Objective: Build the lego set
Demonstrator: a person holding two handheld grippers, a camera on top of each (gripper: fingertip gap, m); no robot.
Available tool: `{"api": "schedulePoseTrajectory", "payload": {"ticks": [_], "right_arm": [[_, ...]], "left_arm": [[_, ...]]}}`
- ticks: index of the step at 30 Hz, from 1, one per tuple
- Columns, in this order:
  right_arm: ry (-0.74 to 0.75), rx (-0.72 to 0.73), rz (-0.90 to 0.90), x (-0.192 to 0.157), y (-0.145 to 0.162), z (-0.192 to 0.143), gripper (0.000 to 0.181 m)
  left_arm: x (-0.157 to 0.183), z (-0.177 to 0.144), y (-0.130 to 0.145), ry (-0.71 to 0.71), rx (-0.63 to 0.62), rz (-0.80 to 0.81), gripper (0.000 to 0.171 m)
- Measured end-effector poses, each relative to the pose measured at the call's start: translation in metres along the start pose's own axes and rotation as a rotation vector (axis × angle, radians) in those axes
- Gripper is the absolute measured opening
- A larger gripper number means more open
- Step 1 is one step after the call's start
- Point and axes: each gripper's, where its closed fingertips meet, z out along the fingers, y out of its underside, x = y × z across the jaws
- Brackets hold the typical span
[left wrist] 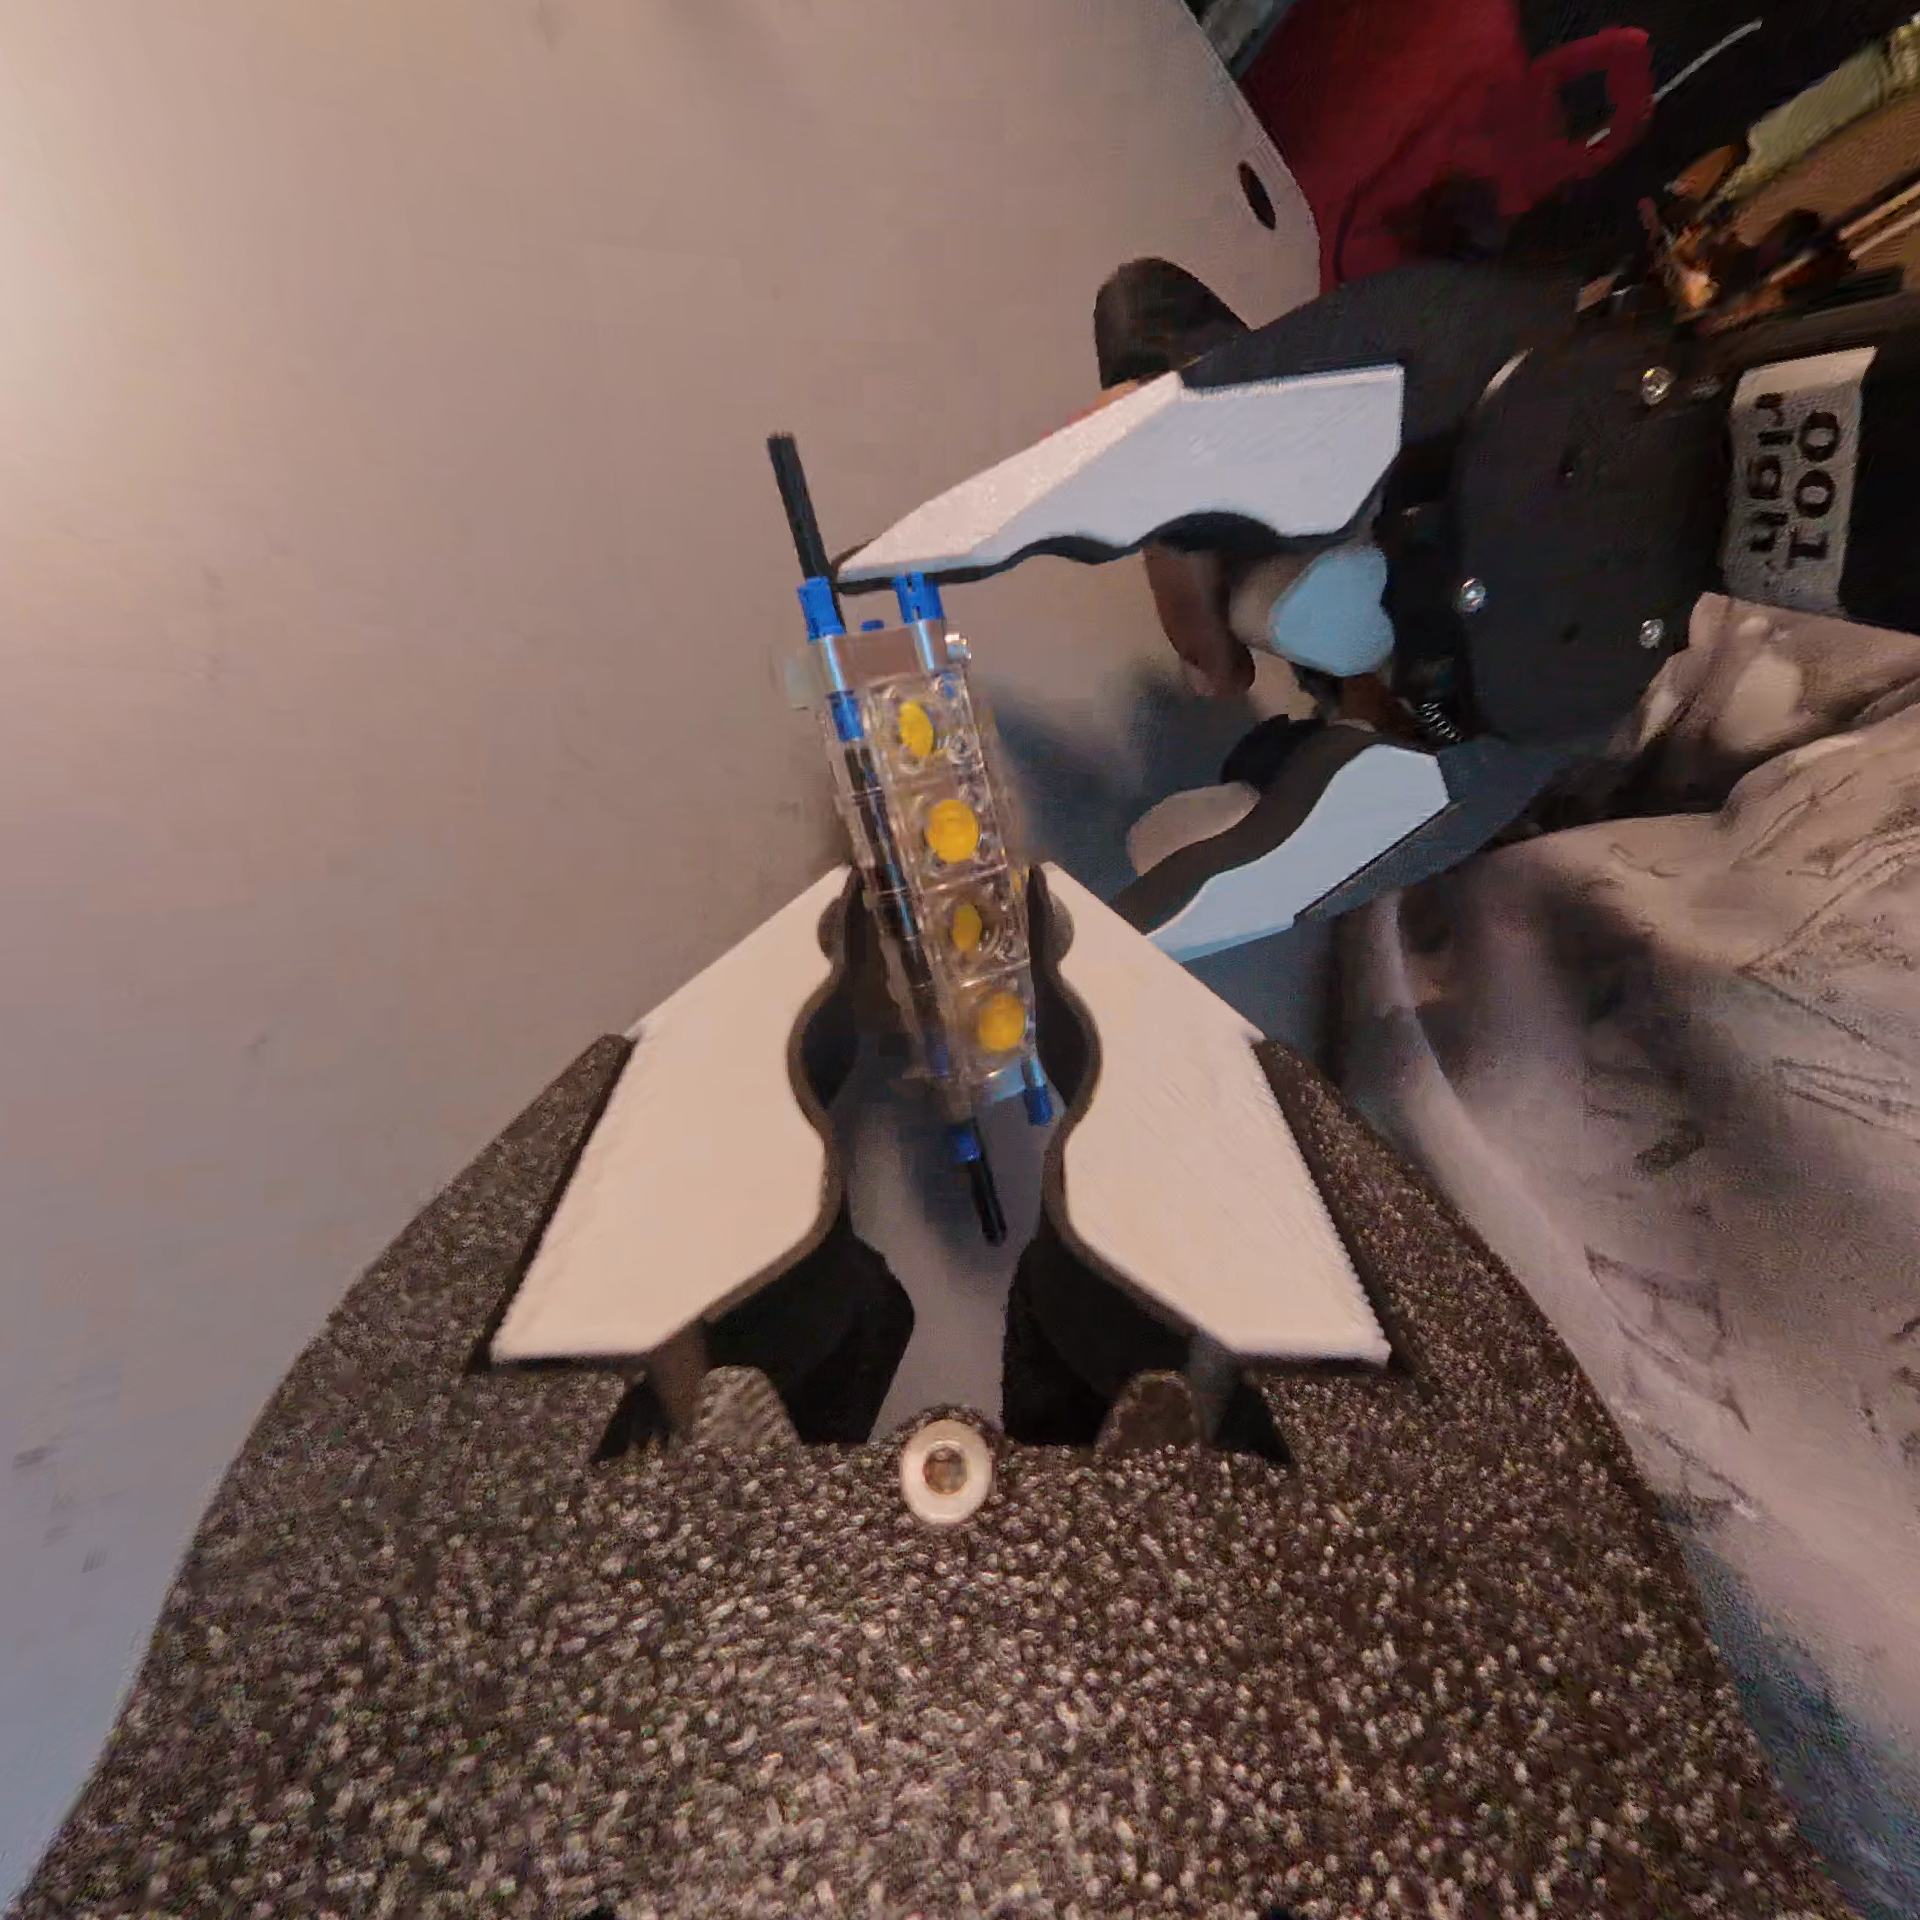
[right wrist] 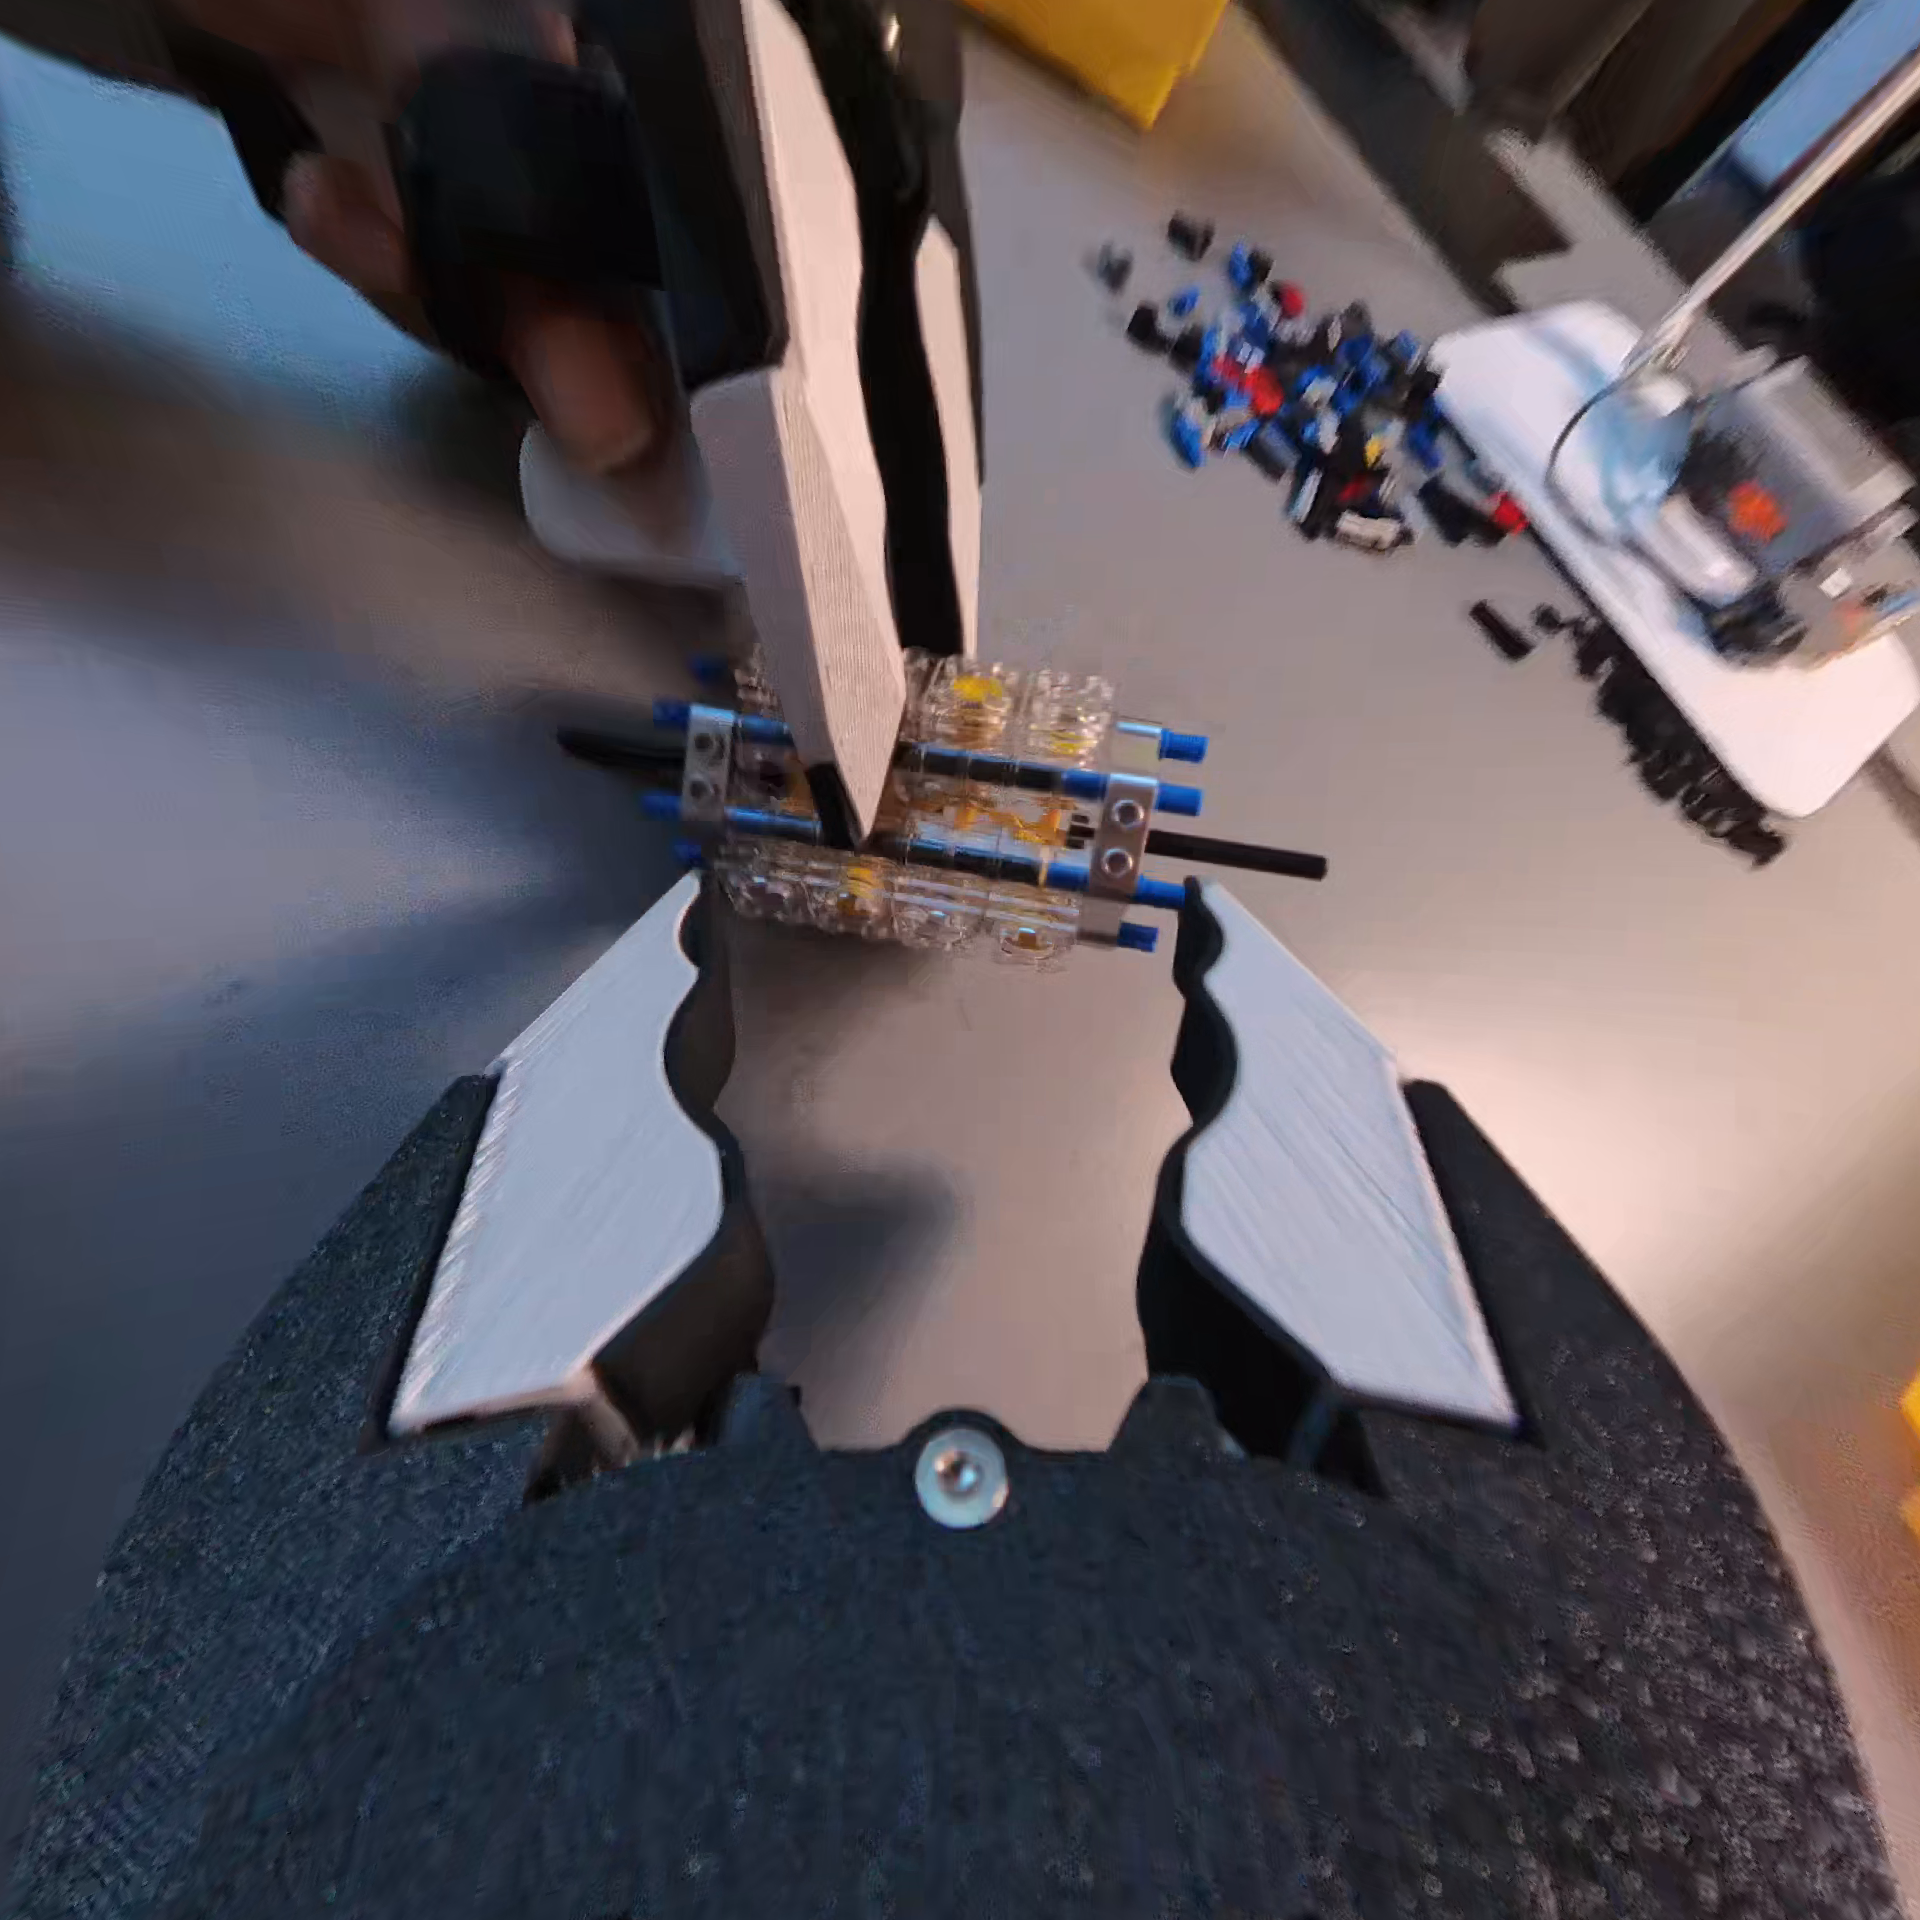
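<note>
A clear brick assembly with yellow round parts inside, blue pins and a black axle is clamped between the fingers of my left gripper, which holds it above the pale table. My right gripper is open at the right. Its upper fingertip touches the blue pins at the assembly's far end. In the right wrist view the assembly lies crosswise just beyond my open right gripper. The left gripper comes down from above, shut on it. A gloved hand holds that gripper.
A pile of small blue, black and red loose parts lies on the table at the far right. Beside it are a row of black pieces and a white base with a metal stand. Grey crumpled cloth is at the right. Both grippers' tips are close together, under 4 cm apart. The white base is about 30 cm from my right fingertips.
</note>
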Motion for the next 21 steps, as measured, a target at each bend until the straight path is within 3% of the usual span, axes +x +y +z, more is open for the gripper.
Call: {"api": "schedulePoseTrajectory", "payload": {"ticks": [1,4,6,8,12,16,21], "right_arm": [[-0.024,-0.078,0.027,-0.005,0.013,0.004,0.083],[-0.128,-0.118,0.136,-0.012,0.023,-0.002,0.071],[-0.221,-0.133,0.174,-0.018,0.026,-0.013,0.075],[-0.284,-0.158,0.172,-0.013,0.029,-0.026,0.078],[-0.313,-0.109,0.024,0.016,0.033,-0.041,0.074],[-0.409,-0.091,-0.059,0.027,0.044,-0.040,0.067],[-0.533,-0.095,-0.110,0.027,0.055,-0.023,0.047]], "left_arm": [[0.001,0.004,0.001,0.032,-0.034,0.002,0.030],[0.004,0.009,0.005,0.118,-0.126,0.028,0.031],[-0.004,0.007,0.001,0.088,-0.138,0.076,0.033],[-0.018,-0.002,-0.009,0.020,-0.104,0.109,0.041],[-0.025,-0.042,-0.027,-0.068,0.053,0.157,0.040],[-0.036,-0.070,-0.002,-0.241,0.050,0.246,0.038],[-0.030,-0.068,0.044,-0.319,-0.030,0.271,0.034]]}}
